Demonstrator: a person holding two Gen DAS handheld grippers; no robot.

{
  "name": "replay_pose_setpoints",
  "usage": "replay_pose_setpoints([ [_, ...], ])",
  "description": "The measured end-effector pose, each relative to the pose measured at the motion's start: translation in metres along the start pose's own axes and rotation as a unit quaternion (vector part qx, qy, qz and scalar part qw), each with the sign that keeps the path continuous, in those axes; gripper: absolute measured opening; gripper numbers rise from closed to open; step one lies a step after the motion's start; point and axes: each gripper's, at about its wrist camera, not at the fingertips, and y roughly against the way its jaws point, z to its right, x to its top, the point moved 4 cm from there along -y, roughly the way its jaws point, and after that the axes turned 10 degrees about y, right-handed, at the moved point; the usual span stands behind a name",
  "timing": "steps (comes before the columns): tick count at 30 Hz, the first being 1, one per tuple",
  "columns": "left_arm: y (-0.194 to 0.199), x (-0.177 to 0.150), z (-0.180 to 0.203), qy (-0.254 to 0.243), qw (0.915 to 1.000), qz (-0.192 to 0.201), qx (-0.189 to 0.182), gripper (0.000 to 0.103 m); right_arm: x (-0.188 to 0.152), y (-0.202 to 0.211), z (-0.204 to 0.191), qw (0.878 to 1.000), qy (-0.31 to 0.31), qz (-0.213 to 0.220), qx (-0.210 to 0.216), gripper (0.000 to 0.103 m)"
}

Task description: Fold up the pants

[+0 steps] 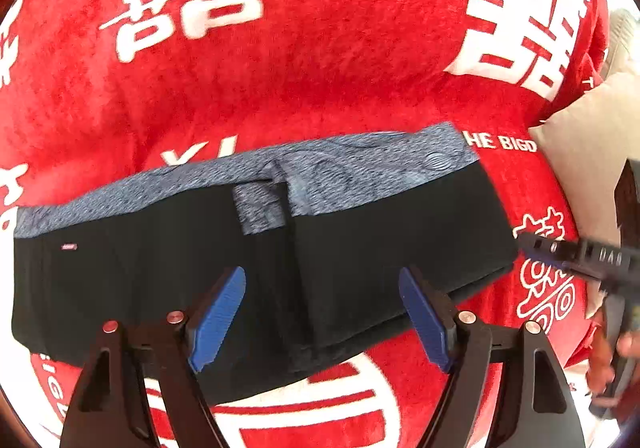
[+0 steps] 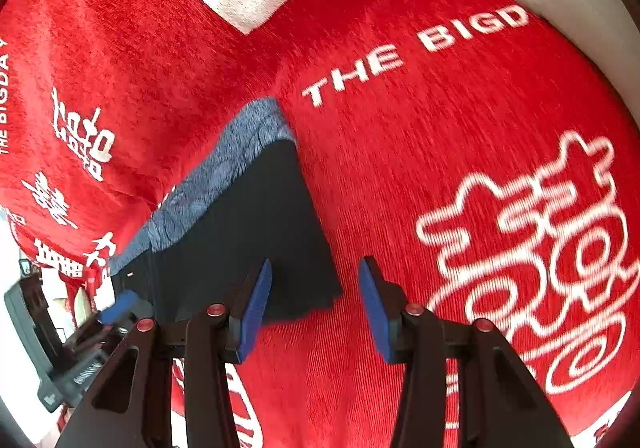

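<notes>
Left wrist view: my left gripper (image 1: 322,316) hovered wide open and empty over the pants (image 1: 256,260), stretched left-right on the red blanket (image 1: 320,68); my right gripper (image 2: 314,306), equally open, straddled their right end.

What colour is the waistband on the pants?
Heathered blue-grey waistband on black pants; clearest in the left wrist view.

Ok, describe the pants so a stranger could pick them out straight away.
A red blanket printed with large white characters covers the whole surface. On it, just ahead of the open left gripper, lies a flat folded bundle: the pants. They are the only dark item there, black with a mottled blue-grey band along the far edge, unlike the pale cushion off to the right.
</notes>
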Motion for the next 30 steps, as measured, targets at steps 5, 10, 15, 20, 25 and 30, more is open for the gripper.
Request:
replay_pose_setpoints([
  [5,-0.006,0.007,0.012,0.004,1.0,0.006,0.002,0.08,-0.002,0.006,-0.004,0.999,0.022,0.005,-0.025,0.049],
  [10,-0.025,0.023,0.017,0.0,0.9989,0.011,0.046,0.08,0.01,0.009,-0.025,0.997,0.068,0.01,-0.033,0.045],
  [15,-0.066,0.015,-0.021,0.052,0.9939,-0.044,0.086,0.081,0.021,-0.004,-0.05,0.992,0.118,0.004,-0.039,0.038],
  [20,-0.071,0.005,-0.042,0.091,0.9934,-0.044,0.055,0.091,0.011,-0.031,-0.053,0.988,0.139,-0.013,-0.067,0.038],
  [25,-0.065,-0.001,-0.042,0.1,0.992,-0.042,0.064,0.091,0.009,-0.032,-0.056,0.985,0.154,-0.017,-0.072,0.038],
  [30,-0.05,-0.016,-0.046,0.117,0.9889,-0.04,0.082,0.091,0.009,-0.033,-0.056,0.983,0.168,-0.029,-0.067,0.04],
])
